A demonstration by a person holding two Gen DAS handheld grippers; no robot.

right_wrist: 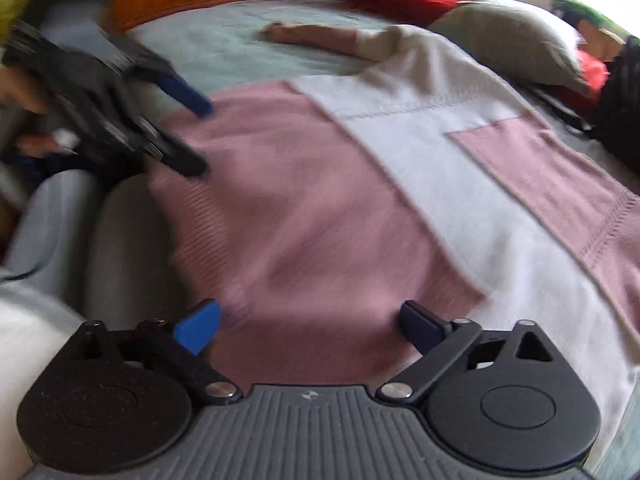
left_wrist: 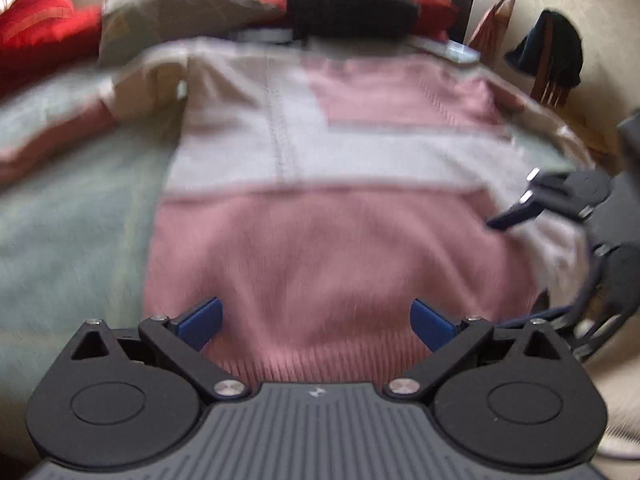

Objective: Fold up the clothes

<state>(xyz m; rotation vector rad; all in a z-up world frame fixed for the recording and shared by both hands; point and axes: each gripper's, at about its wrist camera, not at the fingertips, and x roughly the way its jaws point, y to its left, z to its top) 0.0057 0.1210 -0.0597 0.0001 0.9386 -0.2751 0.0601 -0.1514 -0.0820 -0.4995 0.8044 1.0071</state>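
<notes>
Sweater (left_wrist: 320,200) in pink and cream knit blocks lies flat on the bed (left_wrist: 68,220), its ribbed hem at the near edge and one sleeve (right_wrist: 320,36) stretched toward the far side. We hold the left gripper (left_wrist: 316,322) over the hem, fingers spread wide and grasping nothing. Our right gripper (right_wrist: 310,326) hovers over the hem's other corner, likewise spread and empty. A grey pillow (left_wrist: 176,4) and red cushions (left_wrist: 40,28) sit at the bed's far edge.
</notes>
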